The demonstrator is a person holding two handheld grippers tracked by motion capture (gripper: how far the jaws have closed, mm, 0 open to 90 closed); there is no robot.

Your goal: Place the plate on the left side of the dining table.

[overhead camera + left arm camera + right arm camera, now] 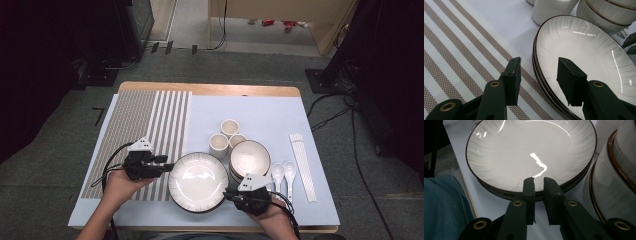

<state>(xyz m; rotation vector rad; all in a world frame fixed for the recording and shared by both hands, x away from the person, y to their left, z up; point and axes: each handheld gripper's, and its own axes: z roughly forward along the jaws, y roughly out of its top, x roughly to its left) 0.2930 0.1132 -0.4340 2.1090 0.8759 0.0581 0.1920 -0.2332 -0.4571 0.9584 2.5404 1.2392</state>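
The table [210,90] carries a pale blue cloth [260,115] and a striped mat [145,120] on its left. Near the front edge sits a stack of wide white plates [198,181], with stacked bowls [250,157] touching on its right and cups [219,142] just behind. The left gripper [539,75] straddles the top plate's left rim, jaws apart and not yet pressing. The right gripper [539,185] sits at the near rim, jaws almost together; I cannot tell whether they pinch the rim. A lopsided lift could tip the glossy plate, drag a lower one along, or knock it into the bowls.
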